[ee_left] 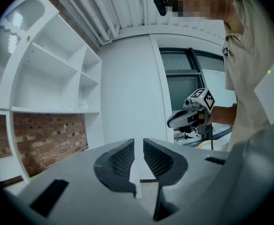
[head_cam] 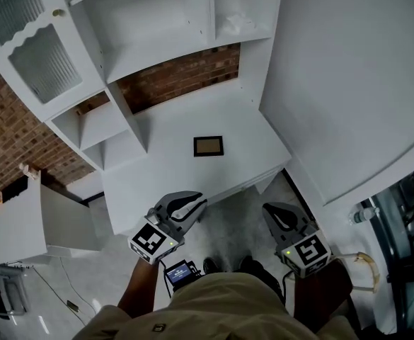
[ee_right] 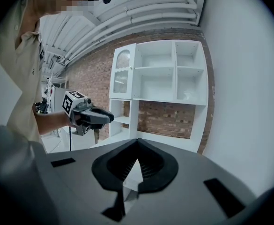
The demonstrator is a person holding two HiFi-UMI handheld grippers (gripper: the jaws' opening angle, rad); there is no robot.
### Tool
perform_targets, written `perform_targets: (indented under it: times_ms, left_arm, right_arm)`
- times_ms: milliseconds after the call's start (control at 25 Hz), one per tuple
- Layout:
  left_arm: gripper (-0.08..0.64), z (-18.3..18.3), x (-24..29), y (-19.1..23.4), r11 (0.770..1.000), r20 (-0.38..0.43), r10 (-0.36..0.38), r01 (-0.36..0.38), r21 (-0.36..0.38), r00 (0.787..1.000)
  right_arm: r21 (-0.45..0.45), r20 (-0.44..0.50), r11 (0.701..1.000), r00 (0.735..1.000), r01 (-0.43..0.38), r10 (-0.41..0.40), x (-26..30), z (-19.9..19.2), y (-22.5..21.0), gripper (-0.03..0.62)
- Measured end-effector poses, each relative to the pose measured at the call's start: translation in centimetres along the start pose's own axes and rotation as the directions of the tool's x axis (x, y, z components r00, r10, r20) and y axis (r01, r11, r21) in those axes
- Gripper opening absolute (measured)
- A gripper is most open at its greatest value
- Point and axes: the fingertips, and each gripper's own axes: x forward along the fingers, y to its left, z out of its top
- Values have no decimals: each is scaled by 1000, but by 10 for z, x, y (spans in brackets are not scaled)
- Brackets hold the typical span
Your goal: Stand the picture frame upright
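Frame [head_cam: 208, 146] flat mid-desk [head_cam: 164, 179], clear of all edges. I see left gripper [head_cam: 194, 204] slightly open, right gripper [head_cam: 270, 211] shut, both empty.

Home-like room: white shelving [head_cam: 157, 20], brick wall [head_cam: 182, 76]

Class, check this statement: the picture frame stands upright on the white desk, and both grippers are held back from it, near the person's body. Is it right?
Not quite. The head view shows the picture frame lying flat on the white desk, not upright. The rest holds: the left gripper and the right gripper are both back from it, near the person's body.
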Motion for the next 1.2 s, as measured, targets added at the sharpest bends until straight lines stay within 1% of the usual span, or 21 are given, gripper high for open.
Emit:
perform_targets:
  times_ms: [200,280,520,760,880,1000,1080,1200]
  left_arm:
    - [67,-16,10,30,1000,-24,20,-20,-21,1000]
    - [67,-22,16,45,999,-38,43,-44,-27,998]
    - [67,-31,33,105,988,-88,145,-149,-38,986]
    - [67,-37,79,166,975,-123,211,-218,-47,970]
    - [67,-41,103,191,969,-137,231,-241,-60,963]
    - [67,-51,123,218,960,-156,255,-270,-79,954]
    - [67,-64,135,237,952,-177,271,-290,-93,946]
    - [67,-94,149,263,938,-226,290,-322,-124,930]
  right_arm:
    - [5,-2,1000,1000,-22,22,37,4,-24,3]
    - [7,-1,999,999,-43,43,55,1,-38,3]
    - [19,9,989,989,-147,147,127,2,-78,3]
    - [-11,23,971,971,-238,238,196,11,-133,3]
    - [-8,4,964,964,-265,265,225,8,-161,3]
    - [-29,-18,957,958,-288,287,256,6,-186,3]
    - [-31,-26,952,953,-304,303,278,1,-200,3]
    - [-20,-100,951,947,-308,305,309,-16,-222,3]
